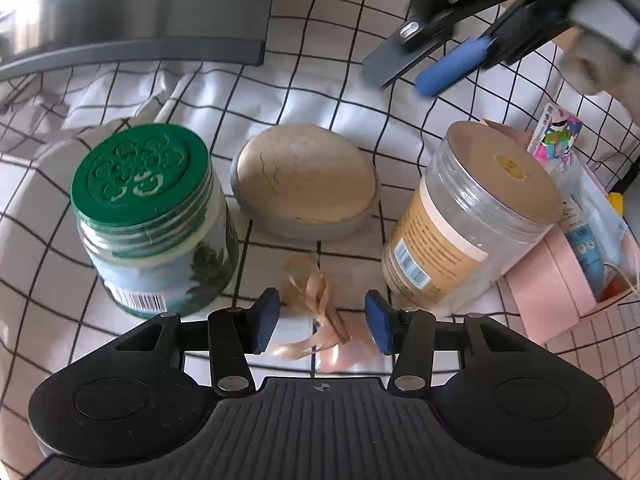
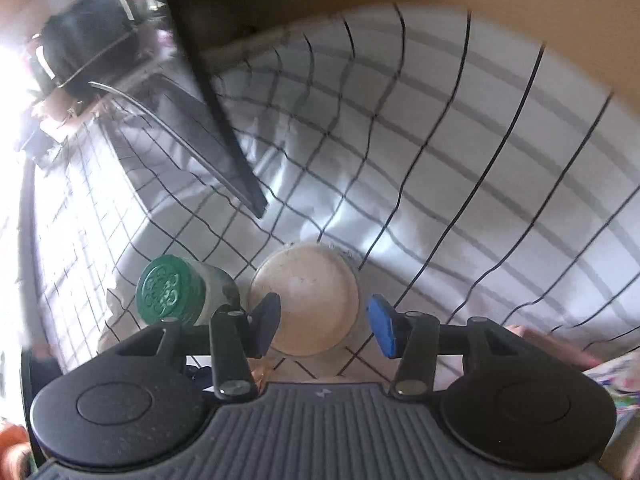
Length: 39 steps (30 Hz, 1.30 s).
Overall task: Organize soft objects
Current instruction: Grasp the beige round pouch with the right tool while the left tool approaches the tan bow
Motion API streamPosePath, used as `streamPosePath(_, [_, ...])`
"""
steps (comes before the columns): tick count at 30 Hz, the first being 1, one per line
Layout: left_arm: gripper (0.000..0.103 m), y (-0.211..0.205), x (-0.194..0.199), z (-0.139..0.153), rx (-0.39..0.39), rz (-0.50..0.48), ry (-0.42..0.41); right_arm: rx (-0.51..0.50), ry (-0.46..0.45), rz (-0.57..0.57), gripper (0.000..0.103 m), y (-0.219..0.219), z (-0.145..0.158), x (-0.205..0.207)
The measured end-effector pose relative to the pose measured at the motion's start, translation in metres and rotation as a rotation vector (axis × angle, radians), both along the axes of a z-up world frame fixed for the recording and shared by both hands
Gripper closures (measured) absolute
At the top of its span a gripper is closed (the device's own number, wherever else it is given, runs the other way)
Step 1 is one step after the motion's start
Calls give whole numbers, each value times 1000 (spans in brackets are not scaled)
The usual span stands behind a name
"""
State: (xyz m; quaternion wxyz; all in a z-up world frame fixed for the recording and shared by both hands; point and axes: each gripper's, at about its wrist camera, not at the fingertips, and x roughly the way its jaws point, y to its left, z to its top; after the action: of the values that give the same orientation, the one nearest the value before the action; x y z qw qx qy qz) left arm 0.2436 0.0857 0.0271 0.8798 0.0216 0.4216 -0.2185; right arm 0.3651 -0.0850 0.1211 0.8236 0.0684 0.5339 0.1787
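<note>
Checked cloth; L gripper fingers apart over ribbon btwn jars.

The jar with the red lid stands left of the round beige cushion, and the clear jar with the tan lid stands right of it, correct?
Not quite: the left wrist view shows that jar's lid is green, not red. It does stand left of the beige cushion, with the tan-lidded jar on the right.

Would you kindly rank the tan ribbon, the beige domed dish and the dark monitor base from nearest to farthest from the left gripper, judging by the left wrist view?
1. Tan ribbon: between the open left gripper's fingers.
2. Beige domed dish: straight ahead, mid-cloth.
3. Dark monitor base: far back, on the left.
</note>
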Motion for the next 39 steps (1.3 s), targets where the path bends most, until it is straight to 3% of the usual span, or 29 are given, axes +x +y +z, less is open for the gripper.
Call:
streamPosePath(4, [57,2,2,-2,-3,6,-15,95,170,-64,54,-6,-32,37])
streamPosePath(6, [80,6,1,-2,13,14,-19,126,216,-61,54,-7,-46,53])
streamPosePath(7, [82,12,-1,-1,12,22,-16,121,220,-48,54,-4,-50,58])
streamPosePath(10, [82,21,0,-1,-28,30,0,70,205,-10,54,1,-60,69])
streamPosePath(16, [84,19,-1,-2,-42,-7,-14,124,217,77,50,-1,-69,79])
streamPosePath(19, [84,18,-3,2,-63,-12,-30,185,256,105,40,-6,-80,85])
streamPosePath(25, [86,14,-6,32,-64,-51,-133,306,318,110,38,-21,-98,89])
streamPosePath(39, [87,2,23,17,-40,-25,-100,267,292,217,36,-8,-94,86])
